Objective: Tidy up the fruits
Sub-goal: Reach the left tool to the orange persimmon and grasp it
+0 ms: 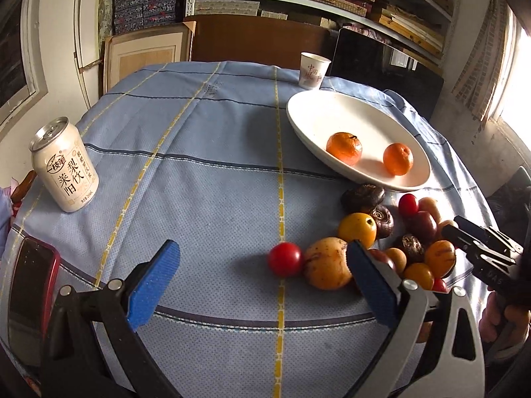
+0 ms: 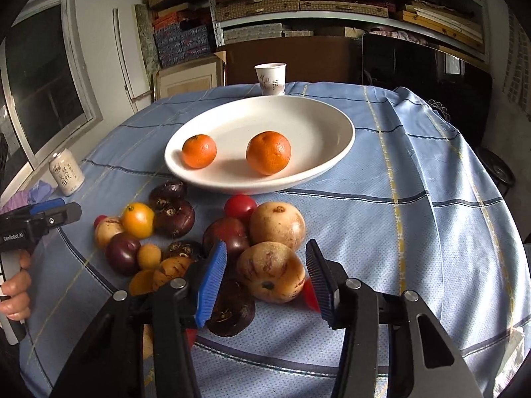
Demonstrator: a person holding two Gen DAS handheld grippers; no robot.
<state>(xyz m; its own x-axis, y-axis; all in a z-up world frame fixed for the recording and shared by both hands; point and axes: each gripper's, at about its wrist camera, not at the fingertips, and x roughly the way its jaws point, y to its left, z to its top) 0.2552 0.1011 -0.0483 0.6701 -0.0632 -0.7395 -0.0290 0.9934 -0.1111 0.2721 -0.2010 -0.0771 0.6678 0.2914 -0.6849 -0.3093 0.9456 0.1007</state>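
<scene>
A white plate (image 2: 332, 152) holds two mandarins (image 2: 268, 152) (image 2: 199, 151); it also shows in the left wrist view (image 1: 308, 116). In front of it lies a heap of mixed fruit (image 2: 172, 232): yellow-brown round fruits, dark water chestnuts, red and yellow tomatoes. My right gripper (image 2: 265, 272) is open, its pads either side of a striped yellow-brown fruit (image 2: 270, 270) at the heap's near edge, apart from it. My left gripper (image 1: 262, 272) is open and empty above the cloth, with a red tomato (image 1: 285, 258) and a yellow-brown fruit (image 1: 327, 262) just beyond its pads.
A drink can (image 1: 64, 165) stands at the table's left. A paper cup (image 1: 313, 69) stands behind the plate. A red phone (image 1: 30, 285) lies at the near left edge. The blue checked tablecloth (image 1: 199, 165) covers the round table. Shelves of boxes stand behind.
</scene>
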